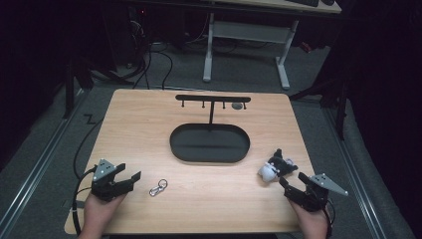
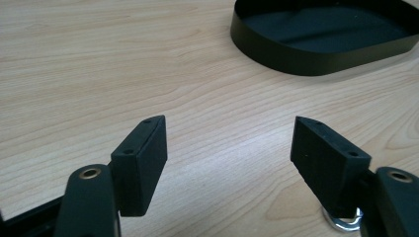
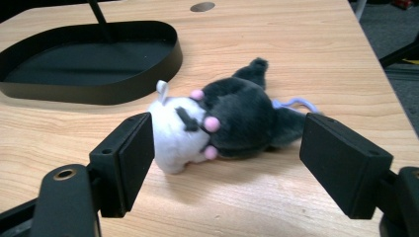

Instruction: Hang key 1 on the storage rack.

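A pale wooden table [image 1: 199, 199] carries everything here. Ahead of both claws, near its middle, sits a black oval tray [image 1: 209, 143] with a low wall; a thin black post [image 1: 211, 112] rises from its far edge to a crossbar [image 1: 213, 98] with small pegs hanging under it. In the left gripper view the tray [image 2: 316, 61] lies ahead and to the right of the jaws; in the right gripper view it [image 3: 99, 81] lies ahead and to the left. A small dark round spot [image 3: 202, 7] marks the tabletop beyond the tray.

The right gripper [image 1: 293, 185] rests low at the near right edge of the table, held in a hand [image 1: 312, 221]. Its jaws stand wide apart and hold nothing. Just ahead of them, lying on its side on the wood, is a small plush toy [image 3: 222, 121], white at one end and dark grey at the other, with pink dots and a pale lilac loop [image 3: 296, 103] behind it. In the right gripper view the toy sits between the lines of the two jaws but beyond their tips, nearer the left jaw; whether it touches that jaw I cannot tell.

The left gripper [image 1: 130, 178] sits at the near left, also spread wide and empty. A small silver clasp [image 1: 158, 187] lies on the table just to its right, apart from the jaws; in the left gripper view a bit of the metal [image 2: 341, 220] peeks out behind the right jaw.
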Tool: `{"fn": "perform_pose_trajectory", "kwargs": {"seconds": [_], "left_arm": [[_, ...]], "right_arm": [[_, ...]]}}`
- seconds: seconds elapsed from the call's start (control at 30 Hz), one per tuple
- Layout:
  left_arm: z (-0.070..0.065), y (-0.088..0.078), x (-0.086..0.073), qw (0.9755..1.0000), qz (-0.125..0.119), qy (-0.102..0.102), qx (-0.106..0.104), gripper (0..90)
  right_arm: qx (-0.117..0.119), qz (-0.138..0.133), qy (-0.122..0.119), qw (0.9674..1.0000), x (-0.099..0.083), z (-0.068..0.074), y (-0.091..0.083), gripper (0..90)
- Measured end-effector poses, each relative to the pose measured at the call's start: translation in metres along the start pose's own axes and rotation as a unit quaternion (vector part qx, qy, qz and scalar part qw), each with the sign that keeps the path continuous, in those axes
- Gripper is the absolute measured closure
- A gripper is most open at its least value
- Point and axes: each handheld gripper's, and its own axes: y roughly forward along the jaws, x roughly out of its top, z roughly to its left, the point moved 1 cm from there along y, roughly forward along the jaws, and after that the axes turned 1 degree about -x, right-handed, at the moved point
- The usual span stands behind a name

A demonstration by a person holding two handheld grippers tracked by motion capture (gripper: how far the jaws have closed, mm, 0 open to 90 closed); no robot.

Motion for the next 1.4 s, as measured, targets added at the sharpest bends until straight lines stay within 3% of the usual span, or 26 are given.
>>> {"fn": "perform_pose_trajectory", "kwargs": {"seconds": [0.23, 0.67, 0.77, 0.8, 0.87, 0.97, 1.0, 1.07, 1.17, 1.2, 1.23, 1.27, 1.3, 1.4], "left_arm": [[-0.003, 0.003, -0.001, 0.9999, 0.008, 0.012, 0.005, 33.4], [-0.004, 0.001, -0.002, 0.9998, 0.009, 0.018, 0.007, 37.6], [-0.005, 0.000, -0.003, 0.9995, 0.014, 0.026, 0.009, 37.8], [-0.005, 0.000, -0.003, 0.9995, 0.014, 0.026, 0.009, 37.9], [-0.006, -0.001, -0.003, 0.9994, 0.014, 0.030, 0.010, 38.3], [-0.006, -0.001, -0.002, 0.9994, 0.012, 0.029, 0.014, 40.6], [-0.006, -0.003, -0.002, 0.9994, 0.005, 0.030, 0.017, 44.2], [-0.005, -0.004, -0.002, 0.9994, 0.005, 0.030, 0.016, 44.5], [-0.003, -0.003, -0.003, 0.9995, 0.009, 0.027, 0.011, 44.5], [-0.003, -0.003, -0.003, 0.9995, 0.009, 0.027, 0.011, 44.4], [-0.003, -0.002, -0.002, 0.9996, 0.007, 0.027, 0.010, 44.4], [-0.003, -0.002, -0.002, 0.9996, 0.007, 0.027, 0.010, 44.3], [-0.003, -0.002, -0.002, 0.9996, 0.007, 0.027, 0.008, 44.2], [-0.003, -0.002, -0.001, 0.9995, 0.005, 0.032, 0.004, 44.2]], "right_arm": [[0.003, 0.011, -0.014, 0.9998, -0.001, -0.001, 0.005, 22.7], [-0.006, 0.017, -0.012, 0.9998, -0.003, -0.005, 0.006, 30.4], [-0.026, 0.022, -0.018, 0.9992, -0.004, -0.009, 0.006, 43.3], [-0.026, 0.022, -0.018, 0.9992, -0.004, -0.009, 0.006, 43.3], [-0.032, 0.026, -0.019, 0.9990, -0.004, -0.011, 0.004, 64.6], [-0.042, 0.038, -0.018, 0.9982, -0.003, -0.014, 0.005, 83.4], [-0.048, 0.053, -0.020, 0.9973, -0.002, -0.016, 0.008, 90.0], [-0.049, 0.060, -0.026, 0.9967, -0.001, -0.016, 0.010, 90.0], [-0.072, 0.092, -0.048, 0.9920, 0.005, -0.018, 0.024, 90.0], [-0.072, 0.092, -0.048, 0.9920, 0.005, -0.018, 0.024, 90.0], [-0.088, 0.108, -0.050, 0.9889, 0.007, -0.022, 0.032, 90.0], [-0.088, 0.108, -0.050, 0.9889, 0.007, -0.022, 0.032, 90.0], [-0.099, 0.126, -0.052, 0.9857, 0.009, -0.027, 0.043, 90.0], [-0.095, 0.150, -0.063, 0.9821, 0.014, -0.031, 0.061, 90.0]]}}
